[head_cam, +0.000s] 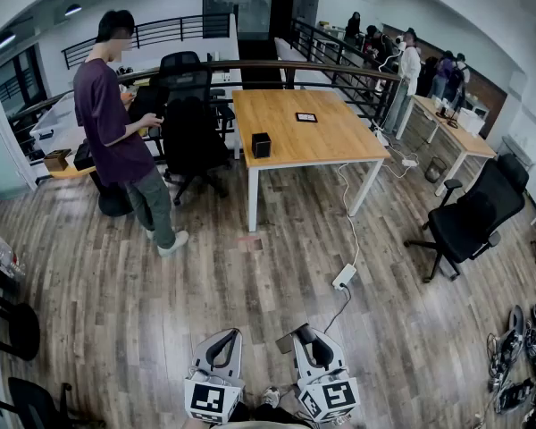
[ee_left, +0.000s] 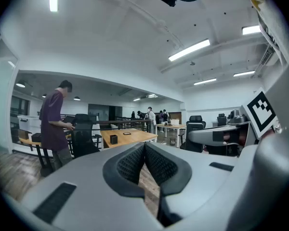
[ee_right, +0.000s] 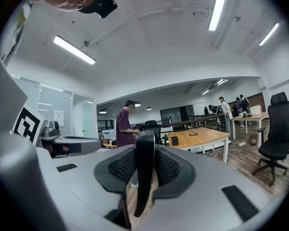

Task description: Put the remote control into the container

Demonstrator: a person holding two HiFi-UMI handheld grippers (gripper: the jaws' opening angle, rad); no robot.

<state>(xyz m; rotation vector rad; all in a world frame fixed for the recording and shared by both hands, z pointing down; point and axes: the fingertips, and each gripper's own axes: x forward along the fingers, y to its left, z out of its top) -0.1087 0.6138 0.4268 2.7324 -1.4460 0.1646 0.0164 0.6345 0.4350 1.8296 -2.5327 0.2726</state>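
The right gripper (ee_right: 145,150) pinches the black remote control (ee_right: 144,177) upright between its jaws, well short of the wooden table (head_cam: 339,137). The left gripper (ee_left: 145,152), just beside it and as far from the table, has its jaws pressed together on nothing. The small black container (head_cam: 262,145) stands on the table near its nearer left corner; a person in a purple shirt (head_cam: 116,123) stands left of the table
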